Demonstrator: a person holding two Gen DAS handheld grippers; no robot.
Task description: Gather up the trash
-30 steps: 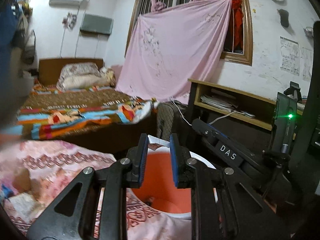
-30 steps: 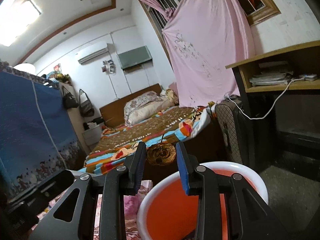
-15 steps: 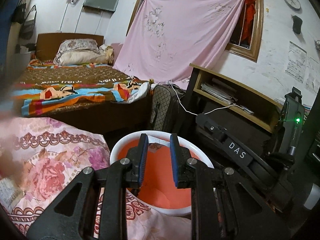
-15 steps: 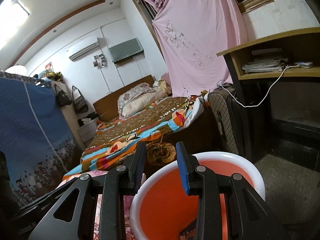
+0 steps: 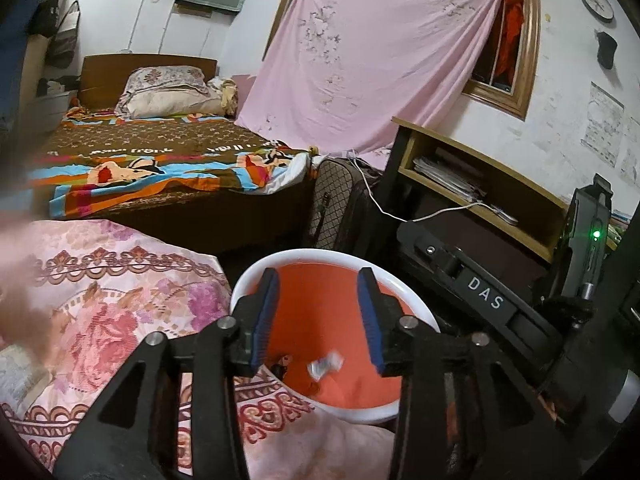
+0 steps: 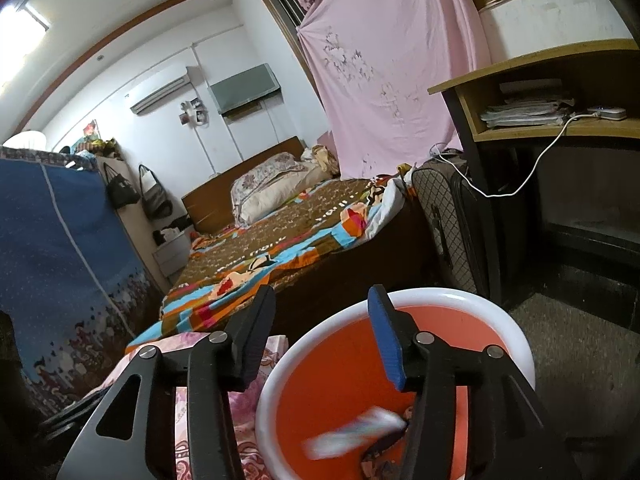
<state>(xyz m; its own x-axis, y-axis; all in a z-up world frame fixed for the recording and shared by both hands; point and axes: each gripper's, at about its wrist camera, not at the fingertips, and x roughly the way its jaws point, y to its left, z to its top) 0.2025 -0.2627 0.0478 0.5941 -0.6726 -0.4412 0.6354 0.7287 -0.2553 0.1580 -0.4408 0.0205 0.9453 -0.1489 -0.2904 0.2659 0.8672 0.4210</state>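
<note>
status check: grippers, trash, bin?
Left gripper and right gripper opening, nothing between fingers. Trash scraps inside the orange bin, one blurred piece there too. Nothing blocking.

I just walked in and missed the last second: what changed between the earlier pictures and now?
Both tools are opening over the orange bin. The left tool and right tool now hold nothing. A small white scrap and a blurred wrapper now show inside the bin. The bin, floral cloth and bed stayed put.
</note>
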